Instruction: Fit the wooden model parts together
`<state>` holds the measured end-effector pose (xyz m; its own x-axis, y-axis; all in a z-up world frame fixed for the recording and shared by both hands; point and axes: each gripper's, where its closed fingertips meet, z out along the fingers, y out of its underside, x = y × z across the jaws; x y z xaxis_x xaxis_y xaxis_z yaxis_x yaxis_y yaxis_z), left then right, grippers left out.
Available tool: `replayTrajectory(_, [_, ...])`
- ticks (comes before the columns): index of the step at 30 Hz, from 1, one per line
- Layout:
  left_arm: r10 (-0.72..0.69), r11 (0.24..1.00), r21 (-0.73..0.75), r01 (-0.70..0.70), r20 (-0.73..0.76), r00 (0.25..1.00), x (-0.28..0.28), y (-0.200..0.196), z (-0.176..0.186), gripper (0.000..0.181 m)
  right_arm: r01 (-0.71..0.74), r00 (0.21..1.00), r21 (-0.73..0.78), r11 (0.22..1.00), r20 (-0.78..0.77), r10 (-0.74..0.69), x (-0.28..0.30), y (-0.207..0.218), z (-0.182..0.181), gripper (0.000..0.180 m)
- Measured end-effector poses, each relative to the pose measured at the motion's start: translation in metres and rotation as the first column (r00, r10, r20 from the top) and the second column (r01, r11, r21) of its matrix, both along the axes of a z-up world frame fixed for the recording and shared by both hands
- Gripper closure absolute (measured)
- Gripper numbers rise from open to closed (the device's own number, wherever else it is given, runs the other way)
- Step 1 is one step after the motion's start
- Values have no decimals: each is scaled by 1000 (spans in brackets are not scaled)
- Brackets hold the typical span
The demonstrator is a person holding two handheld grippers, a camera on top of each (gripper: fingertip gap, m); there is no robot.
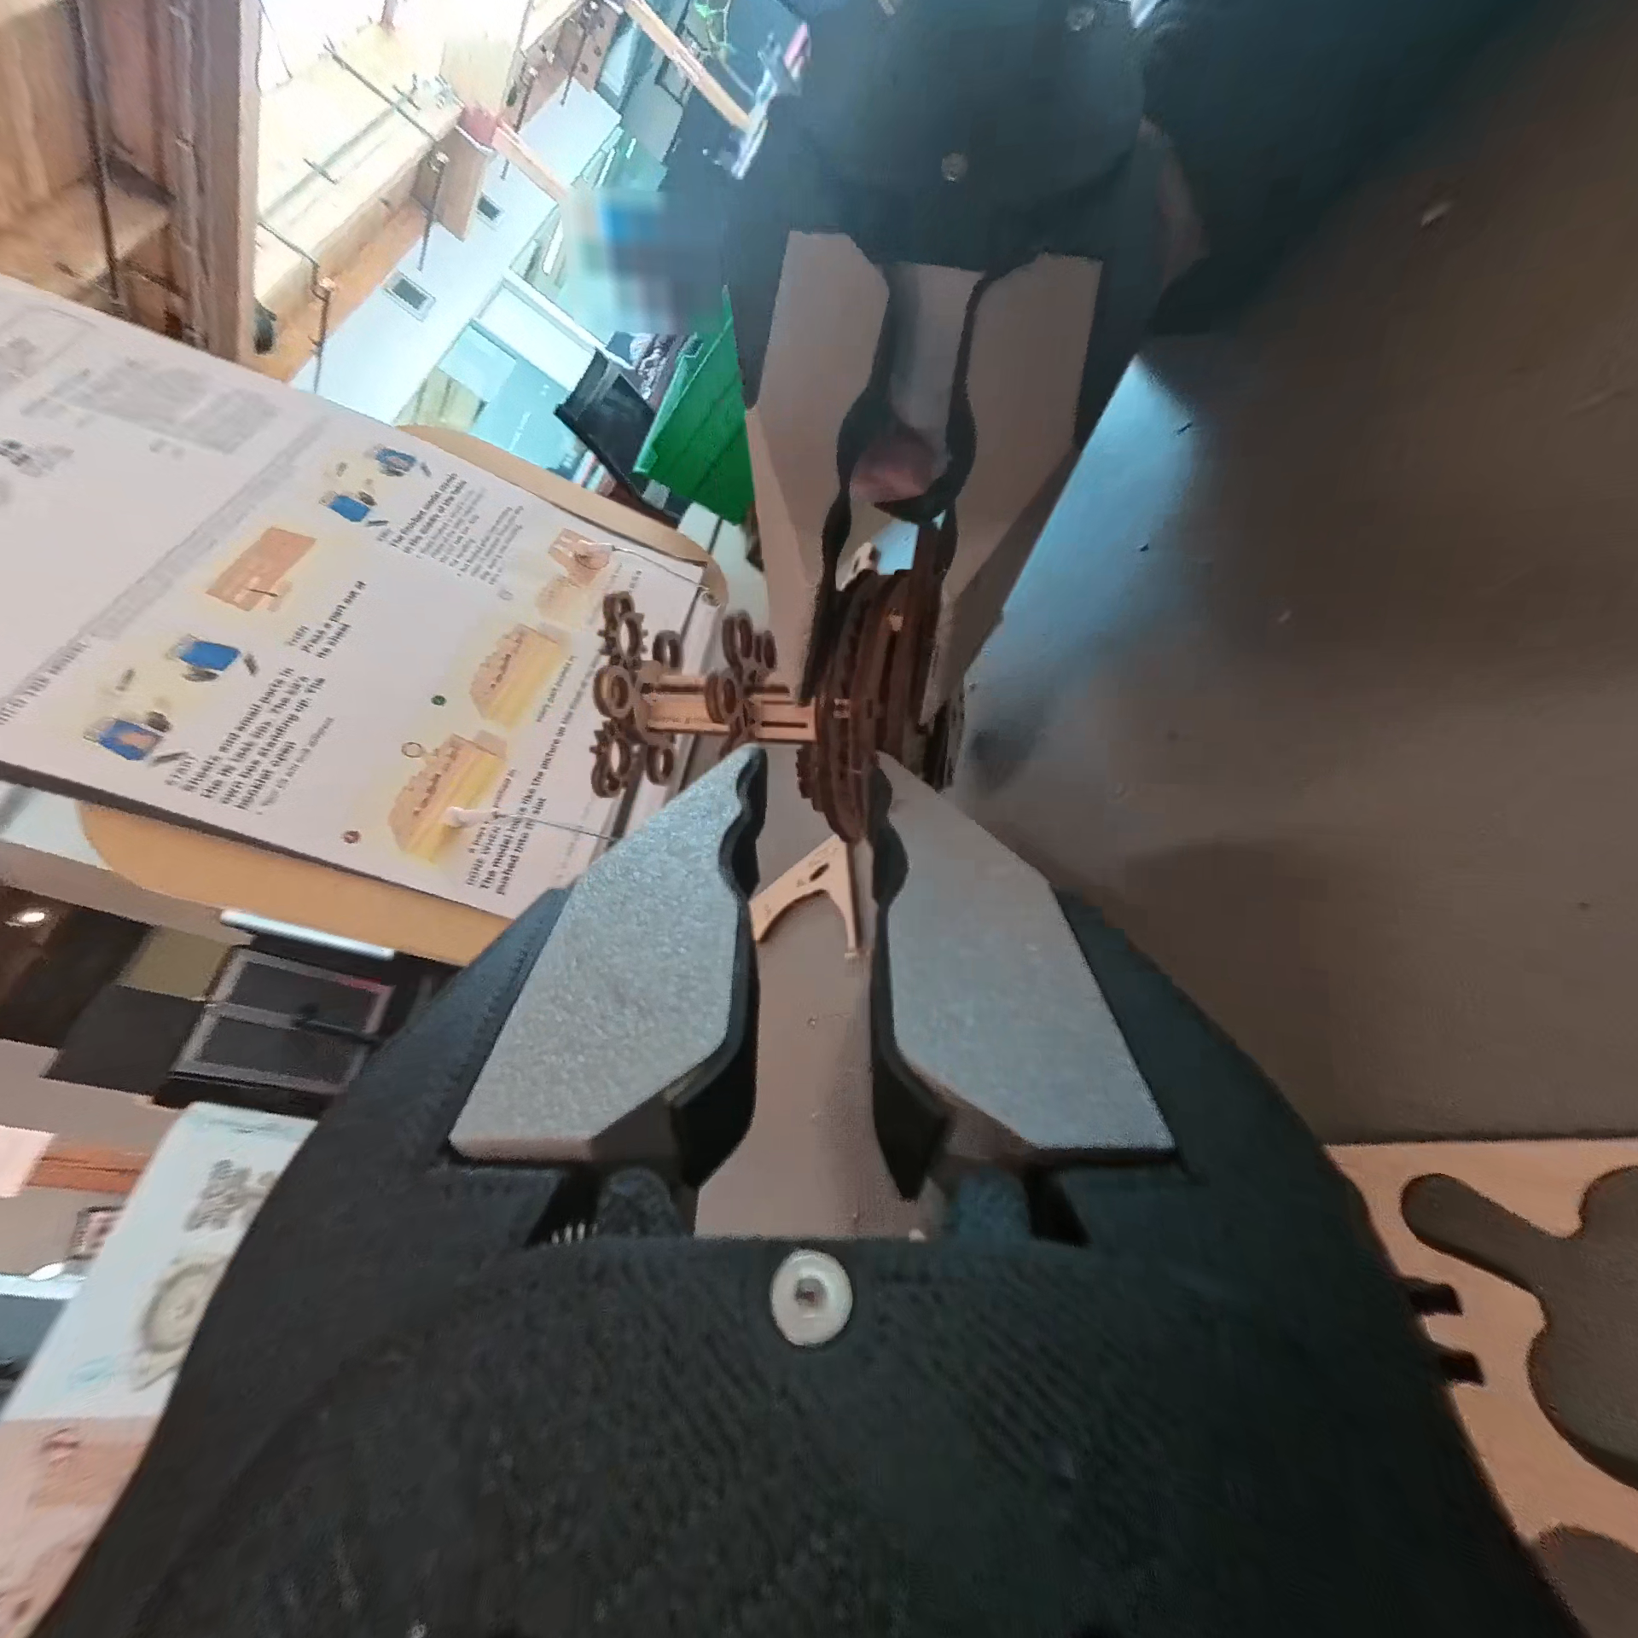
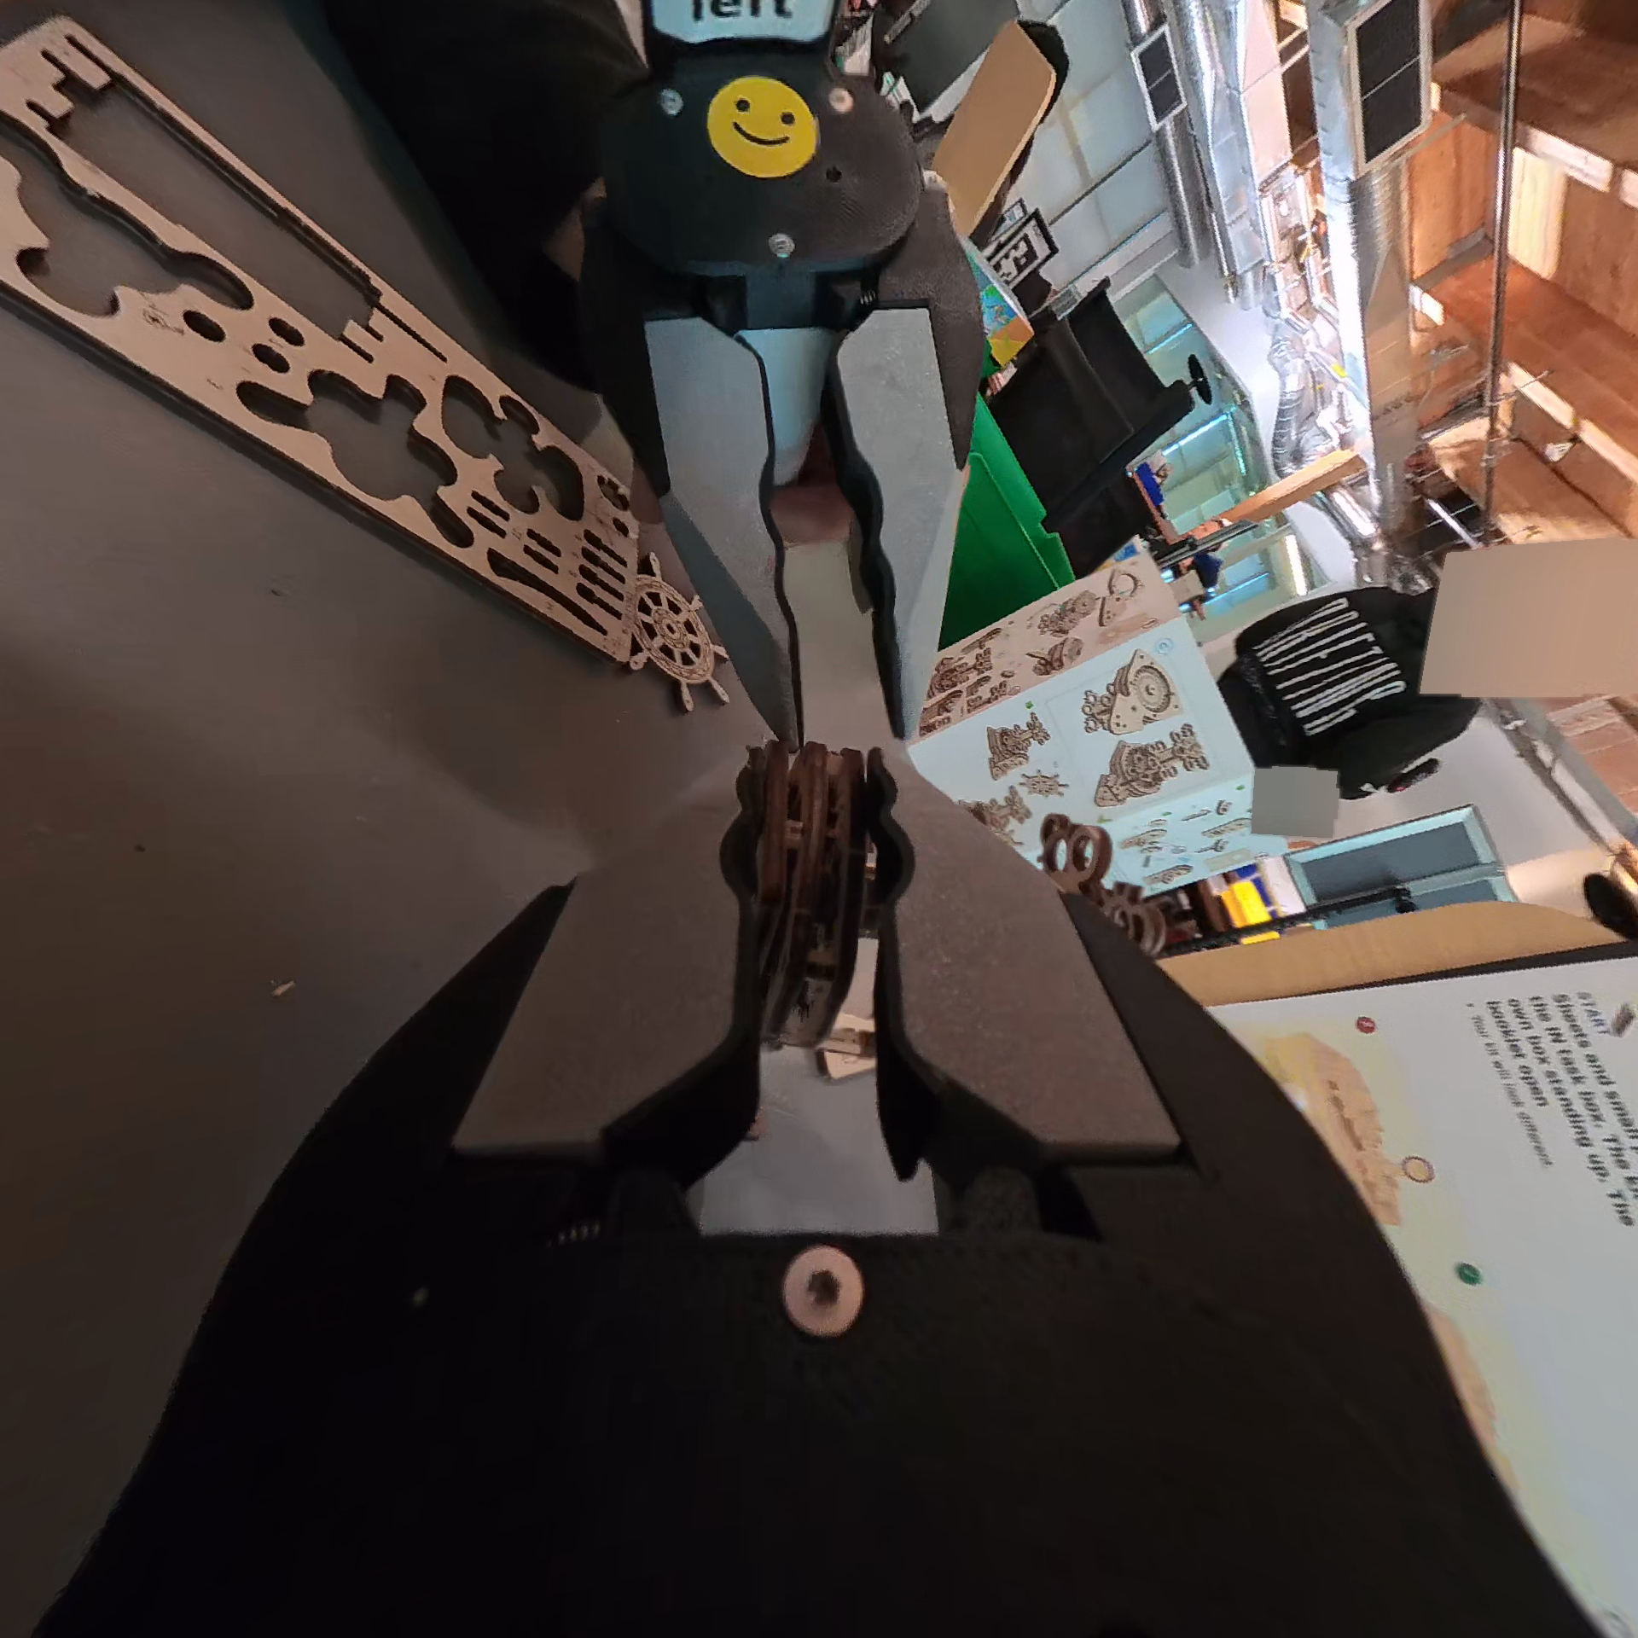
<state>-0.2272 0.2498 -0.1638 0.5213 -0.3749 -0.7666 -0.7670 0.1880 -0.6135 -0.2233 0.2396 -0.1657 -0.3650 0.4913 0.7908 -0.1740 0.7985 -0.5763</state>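
Note:
My right gripper (image 2: 811, 780) is shut on a dark wooden model (image 2: 802, 895), a stack of round laser-cut discs. In the left wrist view the model (image 1: 851, 709) hangs in the right gripper (image 1: 877, 638), and an axle with gear-like wheels (image 1: 674, 700) sticks out to its left. My left gripper (image 1: 820, 780) faces it tip to tip, its jaws apart. A thin light plywood piece (image 1: 811, 895) stands between the left fingers and meets the model's lower edge. In the right wrist view the left gripper (image 2: 842, 722) touches the model's far edge.
A punched-out plywood sheet (image 2: 266, 354) and a loose ship's wheel part (image 2: 669, 634) lie on the dark grey table (image 2: 177, 842). An open instruction booklet (image 1: 266, 576) lies to one side, near a printed box (image 2: 1081, 736) and a green bin (image 2: 993, 532). The tips of both grippers are at nearly the same place.

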Motion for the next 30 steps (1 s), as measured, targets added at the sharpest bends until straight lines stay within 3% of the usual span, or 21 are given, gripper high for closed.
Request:
replayTrajectory(6, [-104,980,-154,127,150,983,7,-10,-4,145,-16,1000,-79,997,9,17,2,1,7,162])
replayTrajectory(10, [-49,987,-149,65,108,993,2,-1,-13,147,-57,997,-140,989,49,64,3,-6,6,161])
replayTrajectory(17, [-71,984,-154,89,116,991,7,-3,-16,160,-76,990,-250,965,99,104,4,-8,7,161])
replayTrajectory(23, [-51,991,-123,59,73,996,3,-1,-12,161,-52,996,-181,982,63,65,2,-4,6,161])
replayTrajectory(27, [12,1000,-26,-15,-104,994,-1,3,-14,161,-2,998,-68,998,58,6,0,3,-1,161])
replayTrajectory(30, [40,999,1,-40,-156,987,-2,4,-16,161,19,999,5,1000,41,-20,0,5,-3,162])
